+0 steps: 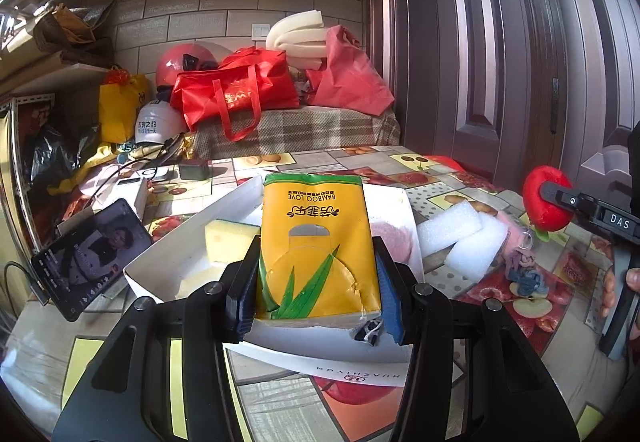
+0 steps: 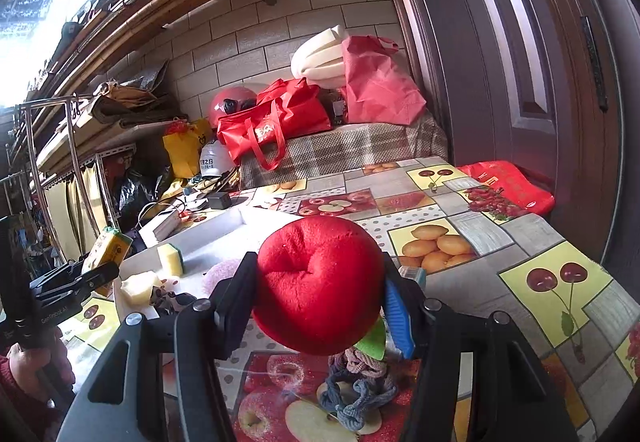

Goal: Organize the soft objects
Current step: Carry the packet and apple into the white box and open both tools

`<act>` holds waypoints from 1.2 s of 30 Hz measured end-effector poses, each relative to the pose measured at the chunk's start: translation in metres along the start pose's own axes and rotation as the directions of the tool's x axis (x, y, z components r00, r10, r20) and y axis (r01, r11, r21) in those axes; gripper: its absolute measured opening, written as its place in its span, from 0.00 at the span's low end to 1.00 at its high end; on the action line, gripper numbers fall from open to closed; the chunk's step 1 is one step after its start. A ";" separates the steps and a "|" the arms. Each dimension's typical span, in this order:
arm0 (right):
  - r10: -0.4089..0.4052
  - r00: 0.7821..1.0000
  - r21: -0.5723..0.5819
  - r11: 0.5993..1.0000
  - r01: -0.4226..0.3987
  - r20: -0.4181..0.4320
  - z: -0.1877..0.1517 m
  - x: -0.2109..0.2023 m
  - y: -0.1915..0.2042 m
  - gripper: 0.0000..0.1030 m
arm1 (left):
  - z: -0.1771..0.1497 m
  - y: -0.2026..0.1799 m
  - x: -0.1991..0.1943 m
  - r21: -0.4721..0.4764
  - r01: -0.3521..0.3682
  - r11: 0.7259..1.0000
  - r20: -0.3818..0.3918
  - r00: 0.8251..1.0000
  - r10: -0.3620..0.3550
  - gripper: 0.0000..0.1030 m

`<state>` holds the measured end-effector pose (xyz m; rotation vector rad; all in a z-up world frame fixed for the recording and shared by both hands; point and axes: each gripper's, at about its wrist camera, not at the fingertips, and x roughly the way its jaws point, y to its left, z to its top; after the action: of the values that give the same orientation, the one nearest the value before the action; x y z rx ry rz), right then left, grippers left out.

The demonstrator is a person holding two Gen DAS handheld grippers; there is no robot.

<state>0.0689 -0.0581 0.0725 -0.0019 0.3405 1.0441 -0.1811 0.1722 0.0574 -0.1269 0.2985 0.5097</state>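
A yellow tissue pack [image 1: 316,242] is clamped in the left gripper [image 1: 316,294] above the white box [image 1: 168,254]; a red plush apple [image 2: 320,286] is gripped by the right gripper [image 2: 316,306] beside the box; lowering and release into the box are judged next.

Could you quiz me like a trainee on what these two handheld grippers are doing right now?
1. True or false: the left gripper is empty.
2. What does the right gripper hold? A) a white foam block B) a red plush apple C) a phone
3. Fill in: the yellow sponge lies inside the white ____.

Key:
1. False. It is shut on the yellow tissue pack, held over the white box.
2. B. The red plush apple sits between its fingers; the white foam blocks lie on the table.
3. box
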 end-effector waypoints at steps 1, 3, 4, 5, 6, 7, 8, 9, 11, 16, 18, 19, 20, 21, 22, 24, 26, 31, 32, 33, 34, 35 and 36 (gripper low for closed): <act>0.001 1.000 -0.010 1.000 -0.001 -0.003 0.000 0.004 0.002 0.56 | 0.000 0.003 0.001 -0.005 -0.004 1.000 0.001 1.000 0.004 0.48; 0.005 1.000 -0.032 0.999 -0.006 -0.016 -0.001 0.013 0.008 0.56 | 0.001 0.007 0.003 -0.009 -0.018 1.000 0.005 1.000 0.018 0.48; 0.012 0.999 -0.037 0.999 -0.013 -0.030 -0.002 0.018 0.011 0.56 | 0.002 0.009 0.004 -0.010 -0.024 1.000 0.007 1.000 0.024 0.48; 0.019 0.999 -0.038 0.999 -0.021 -0.043 -0.003 0.022 0.013 0.56 | 0.002 0.011 0.005 -0.009 -0.030 1.000 0.007 1.000 0.030 0.49; 0.025 0.998 -0.041 0.999 -0.027 -0.053 -0.004 0.026 0.016 0.56 | 0.003 0.012 0.007 -0.009 -0.035 0.999 0.007 0.999 0.035 0.49; 0.030 0.998 -0.048 0.998 -0.033 -0.060 -0.004 0.030 0.019 0.56 | 0.004 0.014 0.009 -0.008 -0.041 0.999 0.008 0.999 0.041 0.49; 0.036 0.997 -0.057 0.998 -0.039 -0.064 -0.004 0.032 0.023 0.56 | 0.004 0.015 0.011 -0.007 -0.045 0.999 0.009 0.999 0.045 0.48; 0.041 0.997 -0.066 0.997 -0.046 -0.067 -0.005 0.035 0.027 0.56 | 0.005 0.016 0.013 -0.005 -0.048 0.999 0.008 0.999 0.049 0.49; 0.052 0.996 -0.085 0.995 -0.058 -0.075 -0.005 0.041 0.034 0.56 | 0.007 0.019 0.019 -0.005 -0.057 0.998 0.007 0.998 0.057 0.49; 0.089 0.991 -0.118 0.988 -0.101 -0.100 -0.003 0.061 0.055 0.57 | 0.011 0.025 0.035 -0.006 -0.062 0.998 -0.010 0.998 0.062 0.49; 0.113 0.987 -0.132 0.983 -0.128 -0.117 -0.003 0.070 0.065 0.57 | 0.012 0.027 0.041 -0.010 -0.064 0.998 -0.020 0.998 0.063 0.49; 0.127 0.984 -0.136 0.980 -0.144 -0.128 -0.004 0.075 0.070 0.57 | 0.013 0.028 0.044 -0.015 -0.066 0.998 -0.024 0.998 0.065 0.49; 0.142 0.980 -0.139 0.977 -0.162 -0.141 -0.004 0.081 0.075 0.57 | 0.014 0.030 0.046 -0.021 -0.068 0.997 -0.027 0.997 0.068 0.49; 0.155 0.976 -0.144 0.974 -0.177 -0.154 -0.004 0.087 0.081 0.57 | 0.014 0.032 0.049 -0.029 -0.071 0.997 -0.030 0.997 0.070 0.49; 0.167 0.971 -0.148 0.970 -0.192 -0.169 -0.004 0.092 0.086 0.57 | 0.015 0.034 0.052 -0.039 -0.073 0.997 -0.036 0.997 0.072 0.49; 0.188 0.960 -0.155 0.963 -0.222 -0.206 -0.005 0.105 0.096 0.57 | 0.016 0.037 0.055 -0.052 -0.076 0.996 -0.037 0.997 0.074 0.49; 0.199 0.946 -0.164 0.955 -0.245 -0.256 -0.006 0.118 0.105 0.57 | 0.017 0.038 0.057 -0.056 -0.079 0.995 -0.031 0.996 0.078 0.49; 0.185 0.932 -0.200 0.946 -0.255 -0.313 -0.007 0.143 0.119 0.57 | 0.018 0.038 0.058 -0.052 -0.083 0.995 -0.021 0.996 0.082 0.49; 0.172 0.935 -0.214 0.945 -0.246 -0.311 -0.006 0.149 0.122 0.57 | 0.018 0.038 0.058 -0.053 -0.082 0.995 -0.019 0.997 0.081 0.49; 0.158 0.938 -0.221 0.947 -0.232 -0.307 -0.005 0.154 0.123 0.57 | 0.018 0.038 0.058 -0.053 -0.081 0.995 -0.019 0.997 0.081 0.49; 0.145 0.941 -0.217 0.952 -0.217 -0.304 -0.003 0.160 0.122 0.57 | 0.019 0.038 0.058 -0.053 -0.082 0.995 -0.020 0.997 0.081 0.49; 0.136 0.944 -0.202 0.958 -0.202 -0.301 0.000 0.166 0.120 0.57 | 0.019 0.038 0.059 -0.052 -0.082 0.995 -0.022 0.996 0.081 0.49; 0.127 0.947 -0.181 0.966 -0.186 -0.296 0.003 0.171 0.116 0.57 | 0.019 0.037 0.060 -0.052 -0.083 0.995 -0.026 0.996 0.081 0.49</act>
<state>0.0495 0.1463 0.0459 -0.3183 0.4952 1.2376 -0.1455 0.2358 0.0551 -0.1727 0.3143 0.5981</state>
